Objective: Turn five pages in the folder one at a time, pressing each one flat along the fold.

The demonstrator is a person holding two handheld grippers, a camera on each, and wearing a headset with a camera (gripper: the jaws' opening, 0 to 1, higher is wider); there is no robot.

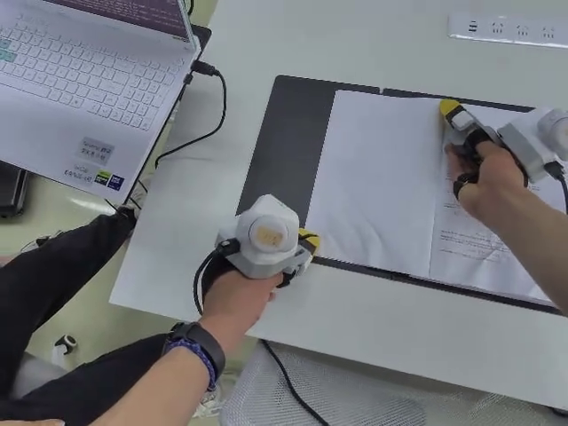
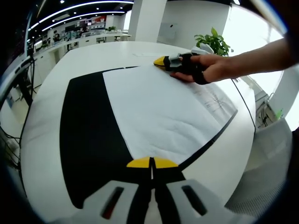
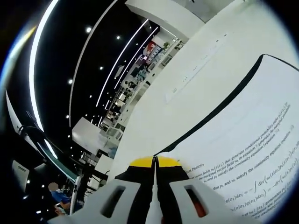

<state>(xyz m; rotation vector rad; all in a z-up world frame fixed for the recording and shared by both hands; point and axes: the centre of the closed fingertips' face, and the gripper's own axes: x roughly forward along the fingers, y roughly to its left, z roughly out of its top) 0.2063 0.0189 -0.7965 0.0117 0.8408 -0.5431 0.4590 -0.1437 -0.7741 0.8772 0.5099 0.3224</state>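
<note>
One folder [image 1: 282, 133] lies open on the white bench [image 1: 382, 40], with one blank leaf [image 1: 373, 177] on its left half and one printed page [image 1: 484, 244] on its right. There are two tools. The left tool [image 1: 307, 240] sits at the folder's near edge, jaws pressed together. The right tool [image 1: 451, 110], jaws also together, touches the folder's far edge by the fold. Left of the folder are one laptop [image 1: 80, 71] and one cable [image 1: 211, 111]; beyond it, one power strip [image 1: 506, 29]. The room is an open office with strip lights [image 3: 112, 70] and one potted plant [image 2: 212, 42].
</note>
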